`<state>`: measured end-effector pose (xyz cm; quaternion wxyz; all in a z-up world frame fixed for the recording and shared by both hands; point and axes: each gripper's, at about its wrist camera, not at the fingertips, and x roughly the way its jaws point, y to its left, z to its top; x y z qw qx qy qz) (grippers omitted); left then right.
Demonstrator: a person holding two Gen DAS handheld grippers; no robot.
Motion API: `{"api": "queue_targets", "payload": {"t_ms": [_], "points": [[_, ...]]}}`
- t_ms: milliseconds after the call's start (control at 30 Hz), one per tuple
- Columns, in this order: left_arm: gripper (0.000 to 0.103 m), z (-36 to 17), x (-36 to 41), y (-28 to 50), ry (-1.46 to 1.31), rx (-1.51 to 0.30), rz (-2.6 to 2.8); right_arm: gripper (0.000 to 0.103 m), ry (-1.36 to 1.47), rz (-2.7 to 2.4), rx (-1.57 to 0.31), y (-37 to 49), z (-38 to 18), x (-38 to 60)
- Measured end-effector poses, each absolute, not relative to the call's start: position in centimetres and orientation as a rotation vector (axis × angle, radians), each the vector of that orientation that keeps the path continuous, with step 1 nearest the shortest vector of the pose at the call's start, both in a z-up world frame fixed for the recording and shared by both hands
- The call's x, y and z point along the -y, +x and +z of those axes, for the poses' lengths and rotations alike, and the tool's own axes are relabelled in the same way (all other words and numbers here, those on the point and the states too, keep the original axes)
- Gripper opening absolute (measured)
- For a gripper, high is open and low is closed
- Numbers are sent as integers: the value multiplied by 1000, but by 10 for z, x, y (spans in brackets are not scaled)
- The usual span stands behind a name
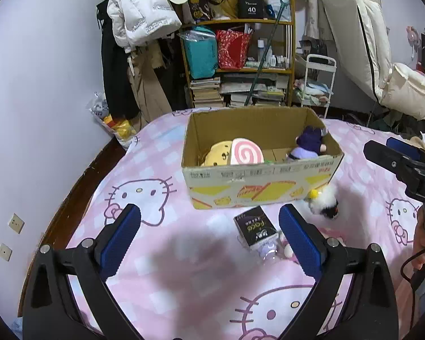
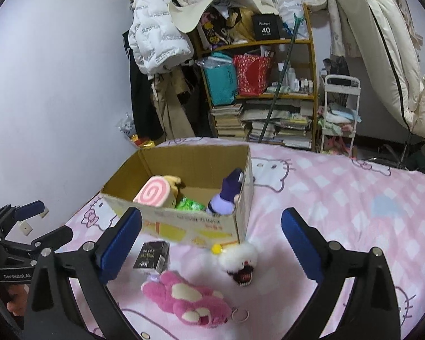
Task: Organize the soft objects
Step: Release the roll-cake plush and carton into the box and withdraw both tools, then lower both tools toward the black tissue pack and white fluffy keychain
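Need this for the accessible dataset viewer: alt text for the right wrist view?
The open right gripper hovers over a pink plush bear and a white fluffy toy on a pink bedspread; behind them, a cardboard box holds plush toys.

A cardboard box (image 1: 262, 170) sits on the pink bedspread (image 1: 184, 269), holding a pink swirl plush (image 1: 245, 153) and a purple doll (image 1: 308, 141). Just beside its right corner lies a white fluffy toy (image 1: 325, 204); nearer, a black packet (image 1: 255, 226), possibly tissues. The left gripper (image 1: 209, 238) stands wide, empty.
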<state>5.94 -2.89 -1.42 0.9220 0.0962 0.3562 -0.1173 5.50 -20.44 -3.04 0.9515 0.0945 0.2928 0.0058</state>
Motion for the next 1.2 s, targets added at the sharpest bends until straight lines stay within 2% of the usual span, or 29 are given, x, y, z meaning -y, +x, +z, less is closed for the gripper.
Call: {"api": "queue_targets", "payload": {"t_ms": [1200], "points": [[97,-68,59,95,227,-894,-324,103,192,-22,-762,94,-83,211]]}}
